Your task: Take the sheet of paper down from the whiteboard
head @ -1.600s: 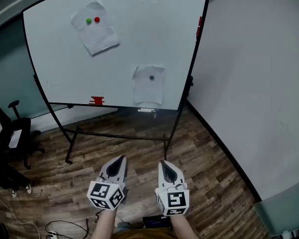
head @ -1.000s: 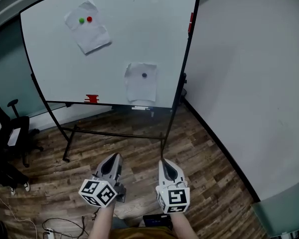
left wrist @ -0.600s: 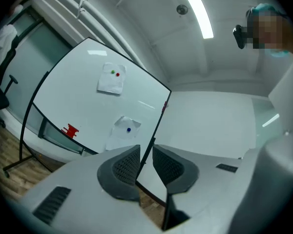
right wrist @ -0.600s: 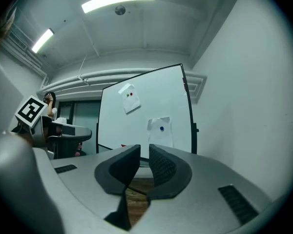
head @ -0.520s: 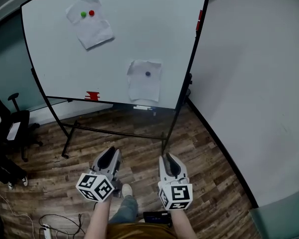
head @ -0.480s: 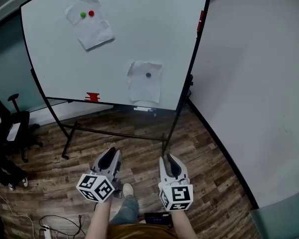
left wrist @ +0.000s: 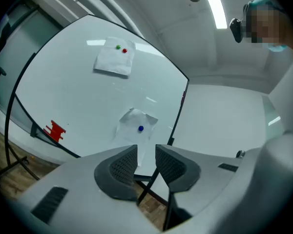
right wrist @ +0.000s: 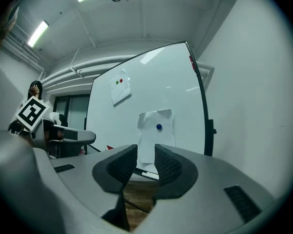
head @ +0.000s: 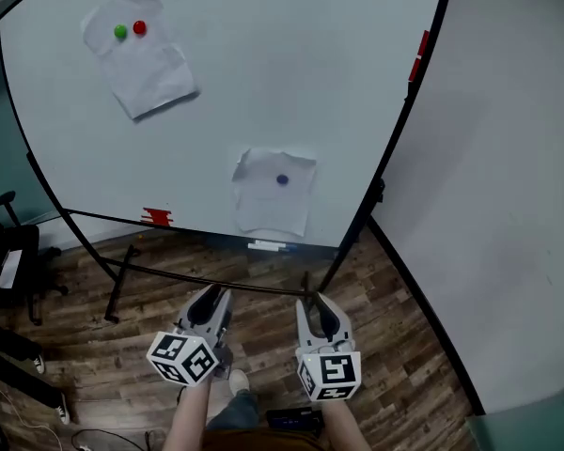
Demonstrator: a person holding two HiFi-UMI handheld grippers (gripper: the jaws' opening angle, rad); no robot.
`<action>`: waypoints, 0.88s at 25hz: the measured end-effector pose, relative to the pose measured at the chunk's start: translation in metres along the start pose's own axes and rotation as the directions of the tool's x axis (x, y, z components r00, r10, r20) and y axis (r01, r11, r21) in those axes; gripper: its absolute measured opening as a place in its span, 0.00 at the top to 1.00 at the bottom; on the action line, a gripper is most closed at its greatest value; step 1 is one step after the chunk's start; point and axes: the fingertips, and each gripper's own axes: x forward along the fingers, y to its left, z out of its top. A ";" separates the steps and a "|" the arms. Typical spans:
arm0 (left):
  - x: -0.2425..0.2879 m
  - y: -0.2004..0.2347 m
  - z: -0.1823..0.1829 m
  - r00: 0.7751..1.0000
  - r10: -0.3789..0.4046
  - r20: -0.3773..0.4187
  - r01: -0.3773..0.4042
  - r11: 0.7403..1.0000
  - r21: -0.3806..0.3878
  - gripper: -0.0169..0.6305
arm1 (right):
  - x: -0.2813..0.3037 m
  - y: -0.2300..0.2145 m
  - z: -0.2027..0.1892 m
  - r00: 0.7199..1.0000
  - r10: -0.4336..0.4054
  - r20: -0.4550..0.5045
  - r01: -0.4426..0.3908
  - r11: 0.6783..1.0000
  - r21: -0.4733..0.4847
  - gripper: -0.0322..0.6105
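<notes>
Step in hand: approach. You have not reached the work. The left gripper (head: 213,297) and the right gripper (head: 318,304) sit low in the head view, side by side over the wood floor (head: 395,346), well apart from the whiteboard (head: 263,83). Both point level at the board.

Jaws: each pair stands apart and is opening. Nothing lies between the pads of either gripper; the gripper views show only the distant board through the gap.

Task item: two sheets hang on the board, and the task does not say which.
- The lower sheet (head: 274,203) is at lower centre, just above the tray, pinned by one blue magnet (head: 282,179) near its top.
- The upper sheet (head: 141,62) is at upper left, pinned by a green magnet (head: 120,32) and a red magnet (head: 139,27) side by side.

Both gripper views frame the lower sheet between the jaws, so I judge that to be your target.

Orientation: the lower sheet lies flat on the board with its long axis close to vertical, leaning slightly. Its top corners are creased and its bottom edge hangs free. The upper sheet is tilted more, its long axis running from upper left down to lower right.

Next move, as judged: close the distance to the board. Take a free edge of the sheet in one gripper and deal with the magnet with the other. Pulling the paper out from under a seated magnet risks a tear.
</notes>
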 end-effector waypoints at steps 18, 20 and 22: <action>0.198 0.123 0.039 0.994 0.001 -0.107 0.017 0.985 0.170 0.77 | 0.228 -0.050 0.024 0.996 -0.093 0.005 0.093 0.991 -0.092 0.76; 0.206 0.124 0.043 0.995 0.005 -0.097 0.011 0.986 0.168 0.77 | 0.233 -0.053 0.028 0.995 -0.096 0.008 0.096 0.991 -0.098 0.76; 0.213 0.126 0.051 0.997 0.008 -0.078 0.005 0.985 0.173 0.77 | 0.240 -0.053 0.031 0.996 -0.092 0.012 0.092 0.989 -0.114 0.76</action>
